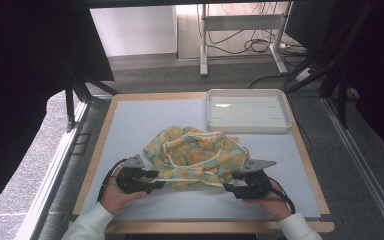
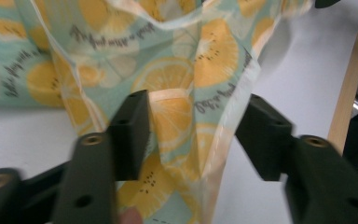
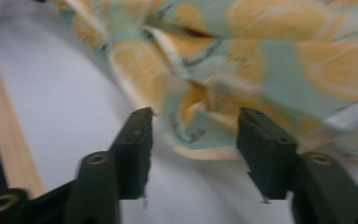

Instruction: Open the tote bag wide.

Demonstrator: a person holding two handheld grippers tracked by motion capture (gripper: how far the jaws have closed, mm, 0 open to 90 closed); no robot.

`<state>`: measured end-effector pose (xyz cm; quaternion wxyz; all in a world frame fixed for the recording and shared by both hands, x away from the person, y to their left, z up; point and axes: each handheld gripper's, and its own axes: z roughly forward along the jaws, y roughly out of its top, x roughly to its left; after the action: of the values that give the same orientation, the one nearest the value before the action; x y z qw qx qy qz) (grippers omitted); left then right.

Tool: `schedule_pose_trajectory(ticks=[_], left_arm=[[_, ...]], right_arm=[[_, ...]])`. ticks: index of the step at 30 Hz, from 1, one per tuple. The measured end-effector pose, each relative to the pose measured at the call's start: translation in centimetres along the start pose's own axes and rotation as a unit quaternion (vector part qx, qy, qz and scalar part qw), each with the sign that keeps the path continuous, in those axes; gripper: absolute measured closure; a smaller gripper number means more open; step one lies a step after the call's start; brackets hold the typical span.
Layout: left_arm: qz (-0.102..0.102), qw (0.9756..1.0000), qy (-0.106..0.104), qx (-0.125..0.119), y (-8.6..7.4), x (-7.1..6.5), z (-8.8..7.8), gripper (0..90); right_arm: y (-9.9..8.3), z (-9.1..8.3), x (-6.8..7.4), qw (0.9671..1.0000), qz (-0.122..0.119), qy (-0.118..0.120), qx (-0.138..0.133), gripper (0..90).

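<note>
Mint-green fabric printed with orange slices and dark script, a garment [image 1: 197, 157], is lying crumpled near the middle of the counter [image 1: 130, 130], toward its near edge. A pale trim is running along its hems and looping across its top.

The left gripper [image 1: 152, 181] is resting at the garment's near left corner, held by the person's left hand [image 1: 115, 192] coming in from the near edge. In the left gripper view its jaws are standing spread, with a fold of the cloth [image 2: 182, 135] hanging between them; the fold is lying against the left jaw, while the right jaw is standing clear of it, so nothing is being pinched.

The right gripper [image 1: 232, 186] is sitting at the garment's near right corner, in the right hand [image 1: 270, 200]. In the right gripper view its jaws are likewise parted, and the hem of the cloth [image 3: 200, 135] is lying between and just beyond them on the counter without being squeezed. That view is blurred, so whether the cloth is brushing a jaw is hard to tell.

A white tray [image 1: 248, 125] is sitting at the far right of the counter, well apart from the garment. A light wooden border [image 1: 100, 145] is edging the grey counter surface.
</note>
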<state>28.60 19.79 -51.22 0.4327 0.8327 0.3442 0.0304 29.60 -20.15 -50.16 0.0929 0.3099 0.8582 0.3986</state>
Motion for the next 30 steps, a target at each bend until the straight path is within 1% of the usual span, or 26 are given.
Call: schedule_pose_trajectory(ticks=[3,4,5,7,10,12,13,15,17,20,21,23,26,28,30], left_arm=[[-0.004,0.9995,-0.012,-0.03,0.2,0.0,-0.9,35.7],[-0.003,0.9992,-0.019,-0.035,0.3,0.1,-1.2,33.8],[0.002,0.9991,-0.025,-0.035,0.4,0.1,-1.5,30.3],[0.008,0.9987,-0.02,-0.047,0.5,0.0,-2.2,26.7],[0.004,0.9978,-0.029,-0.06,0.5,0.1,-3.1,22.8],[0.003,0.9977,-0.024,-0.063,0.4,0.1,-3.4,20.8],[0.003,0.9976,-0.024,-0.065,0.4,0.1,-3.5,19.9],[-0.002,0.9975,-0.019,-0.068,0.5,0.2,-3.7,19.1],[-0.007,0.9973,-0.018,-0.07,0.5,0.3,-3.7,18.9],[-0.014,0.9974,-0.007,-0.071,0.6,0.4,-3.6,19.4],[-0.015,0.9975,-0.001,-0.069,0.7,0.5,-3.6,19.7],[-0.02,0.9975,0.014,-0.067,0.8,0.6,-3.4,20.3],[-0.035,0.9971,0.034,-0.058,1.0,1.0,-2.9,21.1],[-0.039,0.997,0.039,-0.054,1.1,1.4,-2.6,21.4],[-0.042,0.9965,0.051,-0.05,1.5,1.8,-2.2,21.6]], right_arm=[[0.1,-0.5,-0.1,0.9997,0.009,-0.015,-0.014,34.8],[0.1,-0.7,-0.2,0.9997,0.007,-0.018,-0.017,32.9],[0.1,-0.8,-0.2,0.9996,0.007,-0.02,-0.018,31.6],[0.1,-1.0,-0.2,0.9996,0.007,-0.02,-0.021,29.5],[0.2,-1.2,-0.2,0.9992,0.016,-0.022,-0.028,27.0],[0.2,-1.3,-0.3,0.999,0.023,-0.024,-0.031,26.4],[0.3,-1.4,-0.3,0.9988,0.028,-0.021,-0.033,26.2],[0.5,-1.6,-0.1,0.9986,0.031,-0.015,-0.039,25.8],[1.0,-1.9,0.1,0.9984,0.028,-0.008,-0.049,25.3],[1.8,-2.4,0.4,0.9979,0.022,-0.007,-0.06,24.4],[1.9,-2.5,0.4,0.9978,0.022,-0.007,-0.062,24.4],[2.2,-2.6,0.2,0.9975,0.025,-0.01,-0.066,24.3],[2.6,-2.4,-0.4,0.997,0.031,-0.014,-0.069,24.4],[3.0,-2.2,-0.7,0.997,0.032,-0.019,-0.068,24.4],[3.4,-2.0,-1.0,0.9969,0.03,-0.025,-0.069,24.5]])
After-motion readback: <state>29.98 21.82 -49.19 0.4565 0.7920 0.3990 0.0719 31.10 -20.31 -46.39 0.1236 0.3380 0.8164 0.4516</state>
